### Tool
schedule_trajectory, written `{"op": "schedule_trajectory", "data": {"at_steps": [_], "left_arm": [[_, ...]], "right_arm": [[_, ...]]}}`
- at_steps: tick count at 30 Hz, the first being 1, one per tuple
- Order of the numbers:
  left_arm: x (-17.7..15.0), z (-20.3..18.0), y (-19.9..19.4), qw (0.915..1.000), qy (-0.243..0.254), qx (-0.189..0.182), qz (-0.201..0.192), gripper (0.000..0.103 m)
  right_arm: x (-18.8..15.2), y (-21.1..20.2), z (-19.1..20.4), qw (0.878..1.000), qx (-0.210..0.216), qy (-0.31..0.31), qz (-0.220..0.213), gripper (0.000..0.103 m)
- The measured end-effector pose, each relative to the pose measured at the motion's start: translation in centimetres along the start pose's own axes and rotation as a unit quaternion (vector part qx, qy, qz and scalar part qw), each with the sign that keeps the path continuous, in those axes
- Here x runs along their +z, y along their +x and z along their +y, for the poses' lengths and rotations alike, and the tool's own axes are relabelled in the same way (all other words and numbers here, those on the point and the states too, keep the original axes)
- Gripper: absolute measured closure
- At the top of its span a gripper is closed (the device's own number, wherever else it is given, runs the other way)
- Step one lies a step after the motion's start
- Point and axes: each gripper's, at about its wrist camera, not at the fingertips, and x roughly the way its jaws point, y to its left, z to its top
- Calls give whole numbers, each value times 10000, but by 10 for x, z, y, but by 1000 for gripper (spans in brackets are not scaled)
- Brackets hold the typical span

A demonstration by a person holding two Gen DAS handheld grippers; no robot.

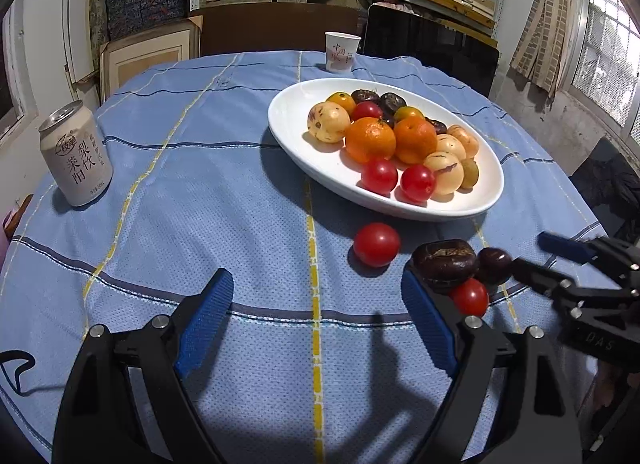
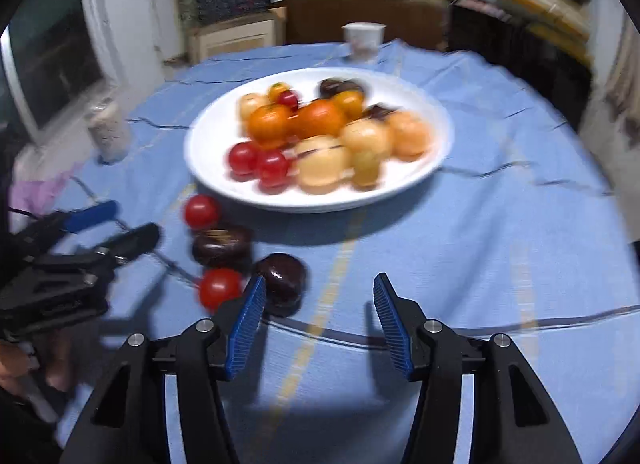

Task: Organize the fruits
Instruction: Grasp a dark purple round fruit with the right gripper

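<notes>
A white oval plate (image 1: 288, 119) (image 2: 420, 91) holds several fruits: oranges, red tomatoes, pale yellow and dark ones. On the blue cloth in front of it lie a red tomato (image 1: 376, 244) (image 2: 201, 211), a big dark brown fruit (image 1: 444, 264) (image 2: 220, 246), a smaller dark fruit (image 1: 494, 264) (image 2: 282, 276) and a small red tomato (image 1: 471, 296) (image 2: 220, 288). My left gripper (image 1: 318, 296) (image 2: 120, 223) is open over bare cloth, left of the loose fruits. My right gripper (image 2: 320, 304) (image 1: 540, 260) is open and empty, its left finger beside the smaller dark fruit. The right wrist view is blurred.
A pale drink can (image 1: 76, 155) (image 2: 108, 131) stands at the table's left edge. A paper cup (image 1: 342, 51) (image 2: 362, 39) stands behind the plate. Shelves with boxes fill the back wall, and a window is at the right.
</notes>
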Motion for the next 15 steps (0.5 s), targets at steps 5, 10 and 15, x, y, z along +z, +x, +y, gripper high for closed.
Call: {"op": "schedule_trajectory", "data": {"at_steps": [5,10,15], "left_arm": [[0,-4,-2,9999,104,-20,-46,19],[-1,-8,-5,9998,181,-35,-118,19],[-1,-9,-4,9997,224,-28,-77,19]], "right_arm": [[-9,-16,-21,9996,195,197,-106,47],[-11,-1,-11,9997,246,-47,-52,47],[1,24,-12,9999,111,-32,-32,52]]}}
